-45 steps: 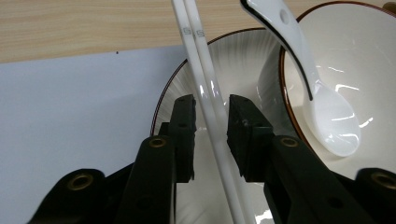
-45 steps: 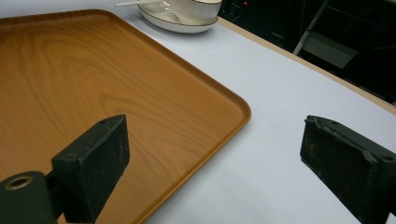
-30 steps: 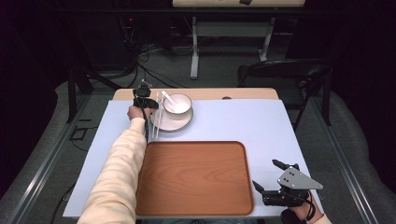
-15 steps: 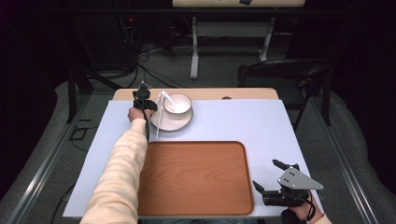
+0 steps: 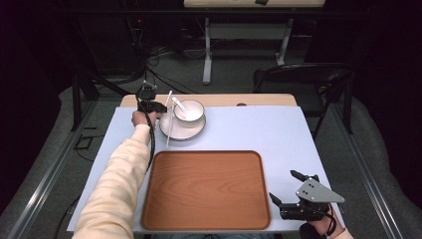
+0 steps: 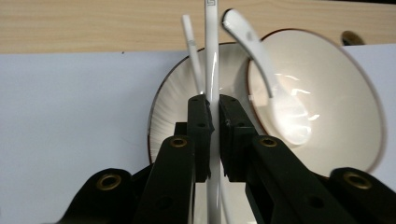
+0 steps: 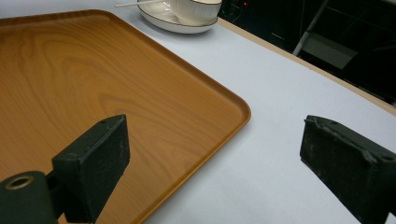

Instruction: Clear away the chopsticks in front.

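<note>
Dark surroundings frame the scene: cables trail over a grey floor beyond the table, with a black chair [image 5: 303,82] at far right and a pale desk frame behind. Work surface is a table [image 5: 278,134] under a light blue-grey cover, its wooden edge exposed along the far side. A bare wooden tray [image 5: 206,189] lies near centre. At far left stands a white plate [image 5: 171,130] carrying a bowl [image 5: 189,112] with a white spoon [image 5: 180,105] resting inside, handle up over the rim. Left gripper [image 6: 213,105] is closed on a white chopstick [image 6: 211,56] at roughly its mid-length, above the plate's left side; a second chopstick [image 6: 192,46] lies just beside it, outside the jaws, and whether the two touch cannot be told. Right gripper [image 5: 291,191] rests at near right, beside the tray, jaws spread wide and empty. Judgement on handling: the chopstick looks glossy, thin, rigid and light, so likely slippery between flat pads and prone to pivoting if held off centre; a grip near the middle, as now, seems soundest. Bowl, plate and spoon appear ceramic, therefore heavier and breakable; the bowl would best be taken by its rim, the spoon by its handle.
</note>
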